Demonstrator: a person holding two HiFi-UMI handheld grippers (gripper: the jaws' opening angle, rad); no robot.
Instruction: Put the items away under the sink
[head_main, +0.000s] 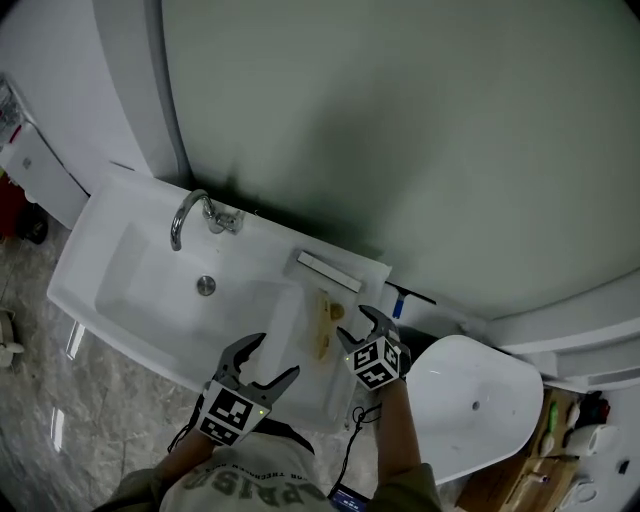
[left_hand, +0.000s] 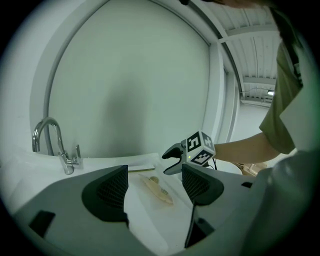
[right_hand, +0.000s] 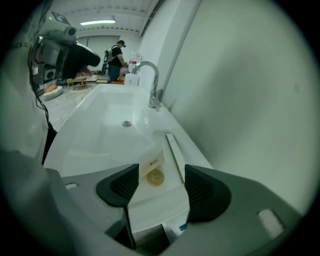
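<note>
Nothing legible here: the small dark print on the flat pale packet (right_hand: 154, 162) on the white counter (right_hand: 156, 207) is too tiny, and the pale letters on the olive fabric shirt (head_main: 245, 487) are upside down and unclear.

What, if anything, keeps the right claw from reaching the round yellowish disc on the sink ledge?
Probably nothing, so yes: the right claw is open, the disc lies bare on the sink ledge straight ahead of its jaws.

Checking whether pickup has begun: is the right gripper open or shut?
Open. The right gripper has its fingers apart, nothing between them; a small round item on the sink ledge shows beyond the gap.
</note>
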